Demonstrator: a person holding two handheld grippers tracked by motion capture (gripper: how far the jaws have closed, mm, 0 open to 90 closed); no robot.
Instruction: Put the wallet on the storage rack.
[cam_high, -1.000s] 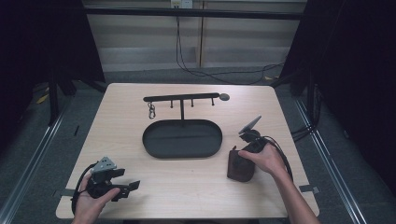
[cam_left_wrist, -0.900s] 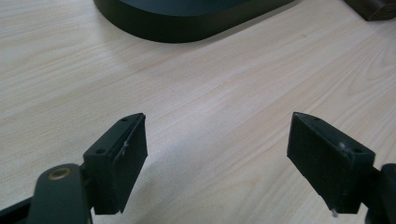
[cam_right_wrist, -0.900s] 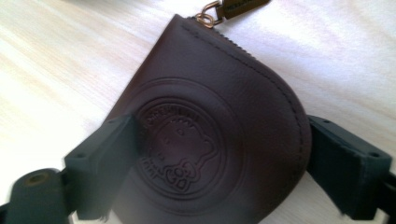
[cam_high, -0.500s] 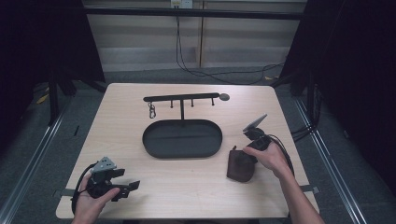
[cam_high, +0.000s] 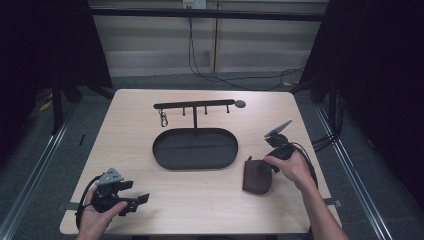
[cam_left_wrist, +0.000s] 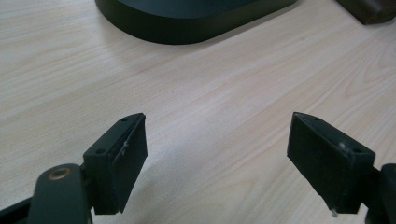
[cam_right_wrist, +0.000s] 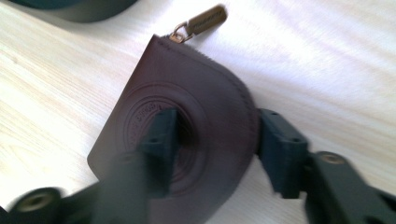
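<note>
Right gripper (cam_right_wrist: 212, 140) had just been closing on the brown pouch (cam_right_wrist: 187, 135), flat on the table (cam_high: 200, 210) beside the tray (cam_high: 195, 148); left gripper (cam_left_wrist: 215, 163) sat spread, idle. One jaw rode on the pouch face, so the grip likely would have slipped off the curved edge.

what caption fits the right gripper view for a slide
Right gripper closing on a brown zip pouch lying on the wooden table, one jaw on its face, the other at its edge.

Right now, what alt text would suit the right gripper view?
The right tool is closing on a brown zipped pouch lying on a pale wooden table; one jaw lies over its embossed face, the other at its curved edge.
</note>
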